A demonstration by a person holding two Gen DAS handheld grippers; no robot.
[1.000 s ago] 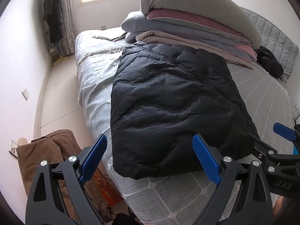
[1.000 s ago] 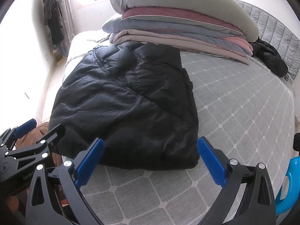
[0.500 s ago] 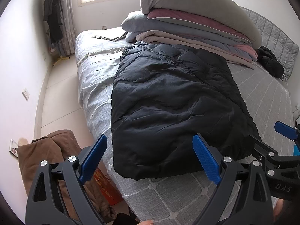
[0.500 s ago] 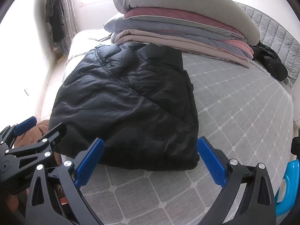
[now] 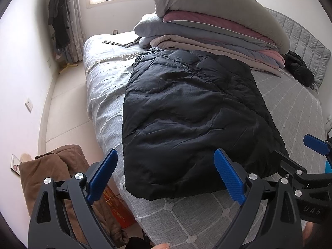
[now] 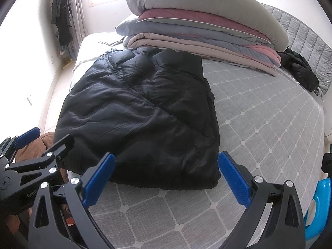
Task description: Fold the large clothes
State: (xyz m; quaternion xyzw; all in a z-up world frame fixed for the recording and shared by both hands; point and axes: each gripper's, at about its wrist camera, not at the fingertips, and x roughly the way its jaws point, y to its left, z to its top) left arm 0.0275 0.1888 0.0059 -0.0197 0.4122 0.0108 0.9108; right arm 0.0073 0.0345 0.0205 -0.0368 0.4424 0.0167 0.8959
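Both grippers spread wide and empty, the black down jacket [image 5: 191, 120] runs lengthwise straight ahead toward the stacked quilts [image 5: 217, 29], its near hem just beyond the left gripper [image 5: 166, 176] and right gripper [image 6: 168, 176], neither clearly nearer.

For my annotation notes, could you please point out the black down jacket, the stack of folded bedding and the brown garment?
black down jacket [image 6: 141, 124], right wrist view, middle of its quilted top.
stack of folded bedding [image 6: 203, 20], right wrist view, grey top layer.
brown garment [image 5: 51, 172], left wrist view, upper folds.

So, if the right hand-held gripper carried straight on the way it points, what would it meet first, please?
Most likely the near edge of the black puffer jacket lying on the bed. The right hand-held gripper is open with that hem between its fingers' line, though depth is hard to judge.
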